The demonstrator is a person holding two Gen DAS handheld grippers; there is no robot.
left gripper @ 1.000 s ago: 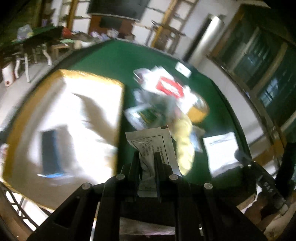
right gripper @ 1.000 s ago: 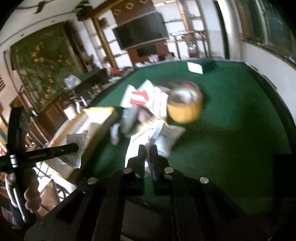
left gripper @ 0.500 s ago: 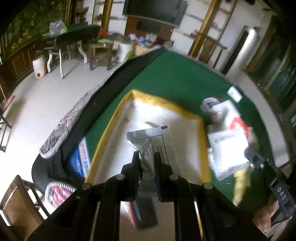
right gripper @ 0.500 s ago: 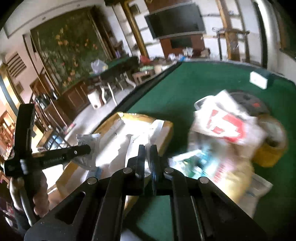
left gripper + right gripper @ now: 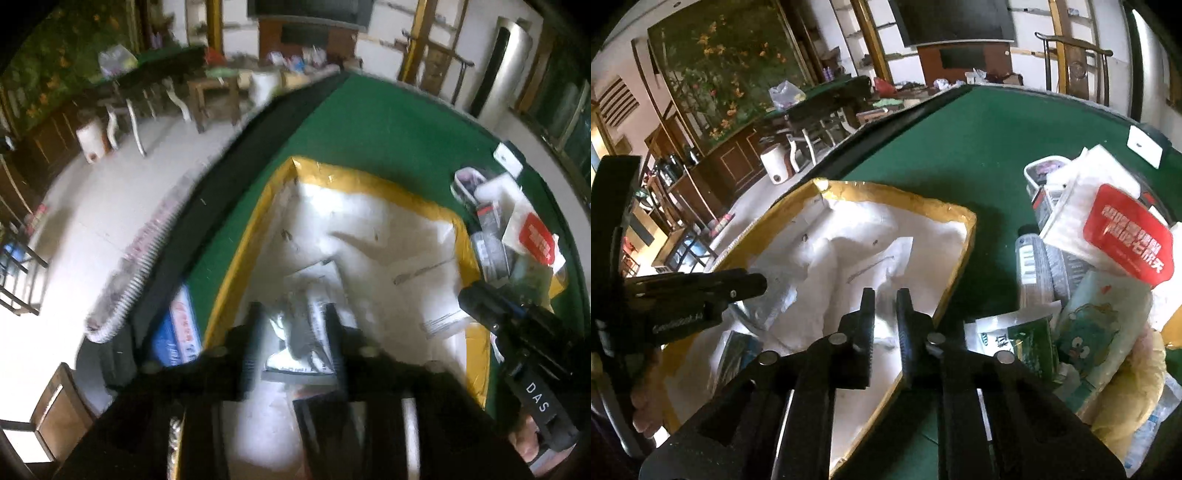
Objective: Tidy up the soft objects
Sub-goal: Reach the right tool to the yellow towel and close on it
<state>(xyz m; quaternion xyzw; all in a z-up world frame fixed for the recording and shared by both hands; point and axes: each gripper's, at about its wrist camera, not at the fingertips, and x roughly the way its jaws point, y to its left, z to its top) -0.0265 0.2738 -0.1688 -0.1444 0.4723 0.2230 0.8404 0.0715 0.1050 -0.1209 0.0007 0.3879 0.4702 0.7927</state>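
Left gripper fingers just opened over the yellow-rimmed box; grey packet sits loose between them. Right gripper also just parted, clear sachet between them, unpinched.

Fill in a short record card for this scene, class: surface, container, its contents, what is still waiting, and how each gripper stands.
surface: green table
container: yellow-rimmed box lined in white
contents: silver packet and other flat packets
waiting: pile of soft packs beside the box
left gripper: jaws just opened, silver packet loose between them
right gripper: jaws just opened over the box, whether anything is between them is unclear
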